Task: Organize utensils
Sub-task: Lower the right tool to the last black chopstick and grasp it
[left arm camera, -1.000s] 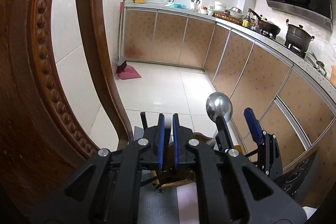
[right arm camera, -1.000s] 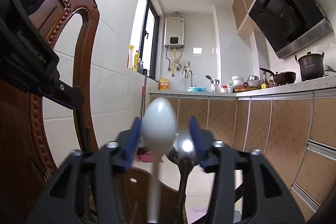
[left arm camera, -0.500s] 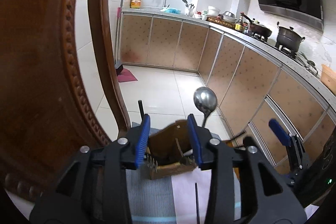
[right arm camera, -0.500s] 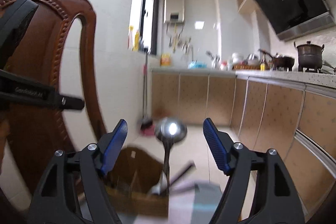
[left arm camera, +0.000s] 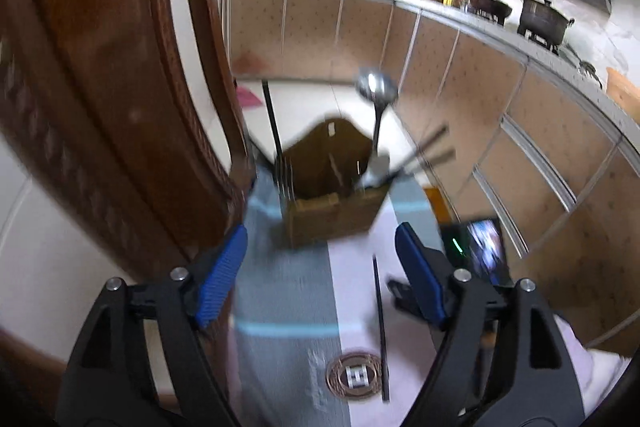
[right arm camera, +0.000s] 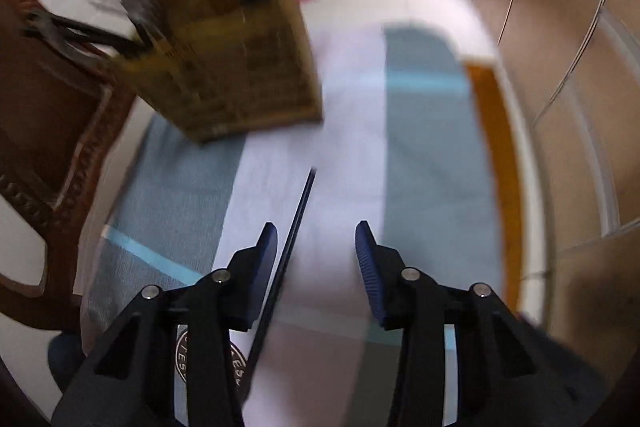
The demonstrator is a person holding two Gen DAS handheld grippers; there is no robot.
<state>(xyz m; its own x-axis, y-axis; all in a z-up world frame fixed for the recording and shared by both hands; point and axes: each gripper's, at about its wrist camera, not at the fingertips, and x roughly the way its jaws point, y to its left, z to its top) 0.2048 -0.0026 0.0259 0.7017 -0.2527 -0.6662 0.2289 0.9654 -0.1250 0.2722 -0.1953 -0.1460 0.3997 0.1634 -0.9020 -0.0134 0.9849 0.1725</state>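
utensil holder (left arm camera: pixel 332 215), ladle (left arm camera: pixel 376 89), lone chopstick (left arm camera: pixel 380 323)

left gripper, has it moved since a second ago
Yes. The left gripper has backed away from the wooden utensil holder, which now sits beyond its fingertips, and its jaws have just been opening, nothing between them.

White tile floor (left arm camera: pixel 304 107), tan cabinets (left arm camera: pixel 320 27), carved wood chair (left arm camera: pixel 100 87)

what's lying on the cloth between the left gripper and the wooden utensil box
One black chopstick lies on the striped cloth between the left gripper and the wooden utensil box; otherwise bare cloth. The left wrist view shows it.
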